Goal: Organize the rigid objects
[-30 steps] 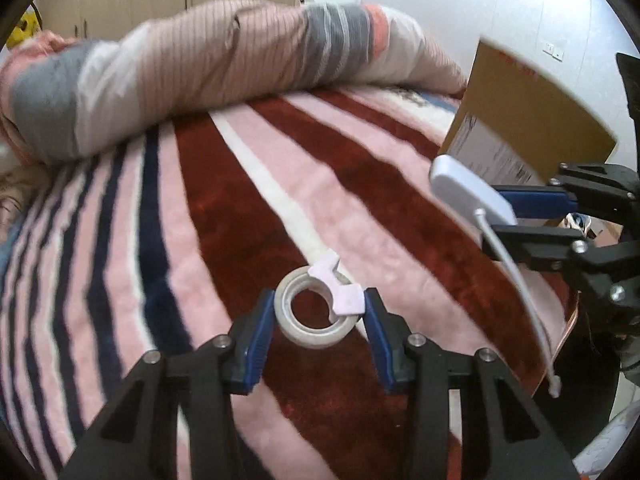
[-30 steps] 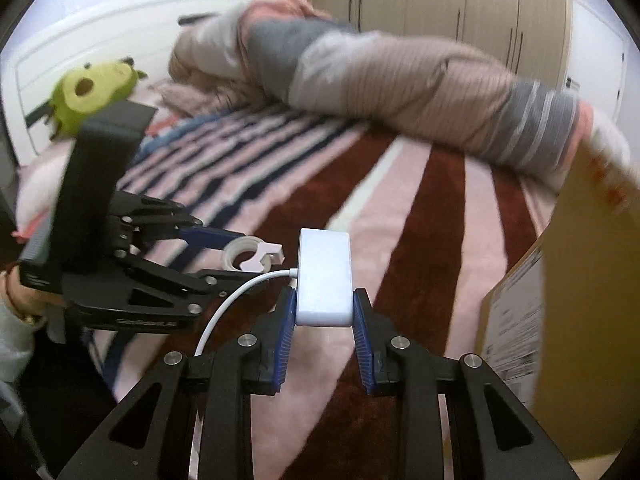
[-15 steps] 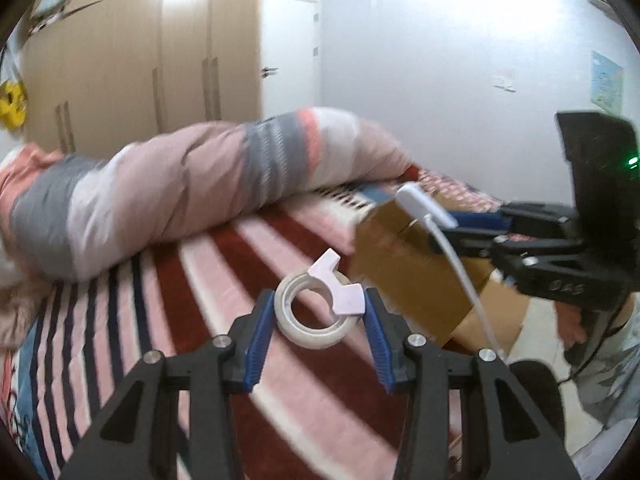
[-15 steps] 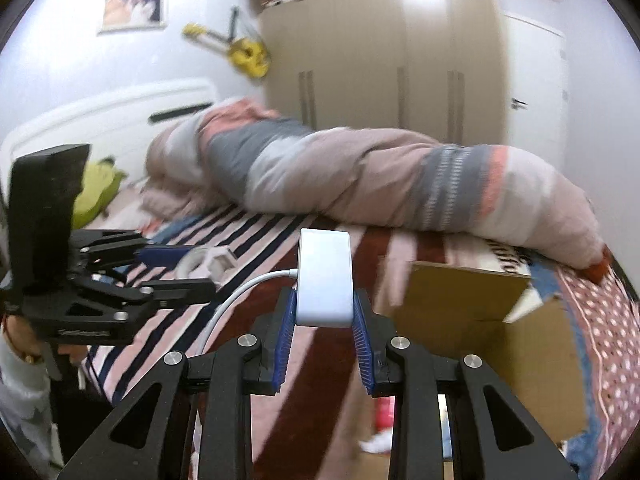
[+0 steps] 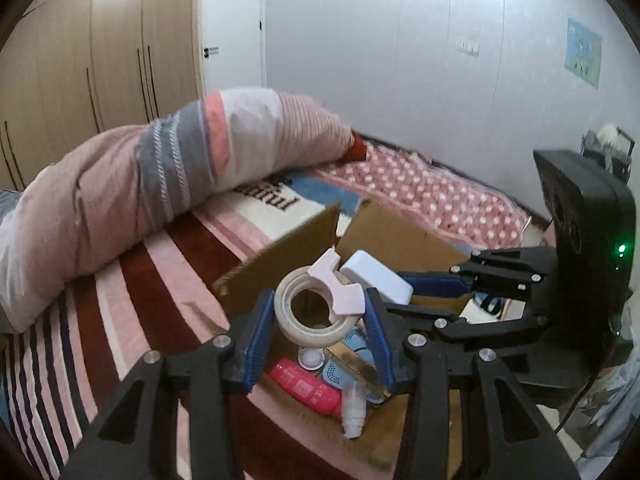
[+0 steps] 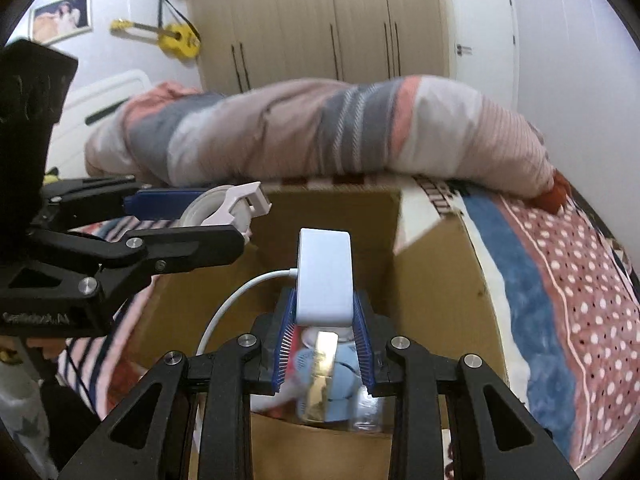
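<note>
My left gripper [image 5: 318,320] is shut on a white tape roll with a pale pink dispenser clip [image 5: 320,308] and holds it above the open cardboard box [image 5: 280,256]. It also shows in the right wrist view [image 6: 224,208]. My right gripper [image 6: 324,336] is shut on a white charger block with a white cable [image 6: 325,276], also above the box [image 6: 436,280]. The charger also shows in the left wrist view [image 5: 376,276], just right of the tape roll.
Inside the box lie a pink bottle [image 5: 304,388], a pale blue item [image 5: 344,368], a gold strip [image 6: 322,372] and a small clear bottle [image 5: 353,408]. A rolled striped duvet [image 5: 160,184] lies behind, on the striped blanket [image 5: 80,340]. Wardrobes [image 6: 320,20] stand beyond.
Both grippers have swung from over the striped blanket to above the open box, still holding the tape roll and the charger. The box's contents have come into view.
</note>
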### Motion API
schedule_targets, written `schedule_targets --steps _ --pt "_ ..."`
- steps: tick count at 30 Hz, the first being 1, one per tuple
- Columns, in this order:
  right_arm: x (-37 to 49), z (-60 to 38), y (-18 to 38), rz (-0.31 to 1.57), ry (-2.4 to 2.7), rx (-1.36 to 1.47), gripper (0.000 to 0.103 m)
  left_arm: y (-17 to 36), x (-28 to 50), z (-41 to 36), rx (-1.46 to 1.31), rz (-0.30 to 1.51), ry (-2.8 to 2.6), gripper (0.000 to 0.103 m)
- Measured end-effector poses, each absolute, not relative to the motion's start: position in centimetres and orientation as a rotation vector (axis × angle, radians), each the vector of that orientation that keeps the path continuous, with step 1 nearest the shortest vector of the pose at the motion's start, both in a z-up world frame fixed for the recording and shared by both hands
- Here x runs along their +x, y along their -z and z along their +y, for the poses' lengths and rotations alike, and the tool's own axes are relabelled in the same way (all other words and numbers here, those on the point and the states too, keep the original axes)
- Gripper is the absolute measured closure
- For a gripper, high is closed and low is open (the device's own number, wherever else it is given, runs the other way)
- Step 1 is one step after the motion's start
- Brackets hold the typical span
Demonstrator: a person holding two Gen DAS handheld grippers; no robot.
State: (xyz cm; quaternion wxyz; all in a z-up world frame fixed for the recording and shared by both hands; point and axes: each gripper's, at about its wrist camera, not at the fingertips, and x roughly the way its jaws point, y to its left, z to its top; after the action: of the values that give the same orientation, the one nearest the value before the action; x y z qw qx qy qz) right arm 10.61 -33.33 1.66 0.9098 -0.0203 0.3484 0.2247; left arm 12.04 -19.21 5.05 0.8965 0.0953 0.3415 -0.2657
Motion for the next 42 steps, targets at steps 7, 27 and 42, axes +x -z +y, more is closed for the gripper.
schedule_targets --steps 7,27,42 --pt "11.5 -34.1 0.5 0.752 -0.432 -0.053 0.069 -2.9 12.7 -20.6 0.272 0.732 0.5 0.061" --pt "7.3 -33.5 -4.0 0.542 -0.638 -0.108 0.045 -8.2 6.3 -14.5 0.093 0.497 0.297 0.001" --pt "3.4 -32.9 -7.3 0.328 -0.821 -0.064 0.003 -7.3 2.6 -9.6 -0.055 0.437 0.006 0.001"
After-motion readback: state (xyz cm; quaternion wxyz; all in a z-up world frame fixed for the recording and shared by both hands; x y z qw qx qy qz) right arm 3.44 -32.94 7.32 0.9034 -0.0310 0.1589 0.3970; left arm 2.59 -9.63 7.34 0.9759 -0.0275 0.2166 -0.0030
